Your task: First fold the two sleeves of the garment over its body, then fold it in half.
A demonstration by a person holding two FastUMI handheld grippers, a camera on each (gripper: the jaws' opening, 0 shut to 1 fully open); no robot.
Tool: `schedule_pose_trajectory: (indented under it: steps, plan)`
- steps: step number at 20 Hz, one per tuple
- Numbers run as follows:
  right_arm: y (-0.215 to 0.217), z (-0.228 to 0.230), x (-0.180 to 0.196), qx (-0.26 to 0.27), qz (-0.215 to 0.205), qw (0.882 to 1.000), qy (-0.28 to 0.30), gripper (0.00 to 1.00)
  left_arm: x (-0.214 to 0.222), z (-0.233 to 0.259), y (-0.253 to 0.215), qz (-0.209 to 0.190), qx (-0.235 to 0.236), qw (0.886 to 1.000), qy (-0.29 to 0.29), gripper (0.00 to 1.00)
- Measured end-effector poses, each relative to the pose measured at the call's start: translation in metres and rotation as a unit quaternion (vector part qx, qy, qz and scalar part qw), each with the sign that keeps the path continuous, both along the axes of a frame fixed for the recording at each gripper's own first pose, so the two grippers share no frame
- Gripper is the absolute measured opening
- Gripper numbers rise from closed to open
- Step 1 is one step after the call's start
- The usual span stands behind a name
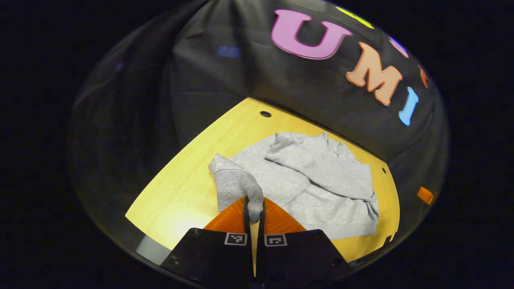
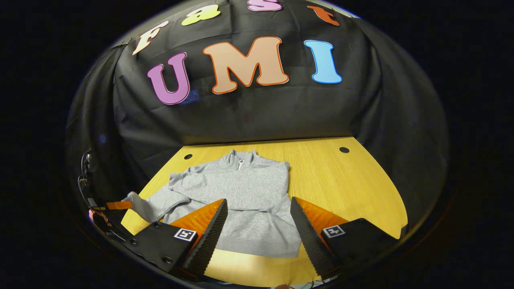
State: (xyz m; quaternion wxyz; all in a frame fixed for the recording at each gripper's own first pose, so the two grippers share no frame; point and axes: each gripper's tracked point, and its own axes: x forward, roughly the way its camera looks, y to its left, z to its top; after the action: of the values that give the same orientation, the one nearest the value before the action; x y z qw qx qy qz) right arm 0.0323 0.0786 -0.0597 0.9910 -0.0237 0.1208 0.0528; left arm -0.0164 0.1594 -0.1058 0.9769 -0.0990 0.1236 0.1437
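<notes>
Lying flat on the yellow worktop (image 2: 353,180), a grey garment (image 2: 249,200) rests collar toward the far wall, one sleeve (image 1: 321,168) already folded across its body. On the left, the left claw (image 1: 254,212) is clenched on the cuff of the other sleeve (image 1: 233,182), lifted off the wood. On the right, the right claw (image 2: 257,224) hangs released, fingers spread wide above the garment's near hem.

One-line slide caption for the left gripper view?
Left gripper pinches the grey sweatshirt's sleeve cuff above the wooden table.
</notes>
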Motion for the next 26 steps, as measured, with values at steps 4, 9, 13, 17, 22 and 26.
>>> schedule_pose_trajectory:
  steps: [4,9,13,17,22,26]
  plan:
    - [-0.026,-0.003,-0.005,0.002,-0.003,1.000,0.000,0.94,0.029,0.026,-0.052,-0.048,0.023,0.999,-0.011,0.01]
    - [-0.050,-0.001,-0.002,0.016,-0.008,1.000,-0.003,0.98,0.064,0.055,-0.123,-0.121,0.054,0.990,-0.036,0.01]
    - [-0.071,0.005,0.003,0.010,-0.014,1.000,-0.012,0.98,0.088,0.065,-0.178,-0.173,0.077,0.981,-0.041,0.01]
    - [-0.091,0.005,0.010,0.015,-0.015,1.000,-0.009,0.98,0.114,0.071,-0.234,-0.222,0.098,0.969,-0.045,0.01]
    - [-0.107,0.007,0.020,0.028,-0.011,1.000,-0.007,0.98,0.158,0.071,-0.317,-0.290,0.097,0.951,-0.049,0.01]
    - [-0.117,0.007,0.026,0.034,-0.013,0.999,-0.005,0.98,0.193,0.058,-0.371,-0.338,0.093,0.936,-0.045,0.01]
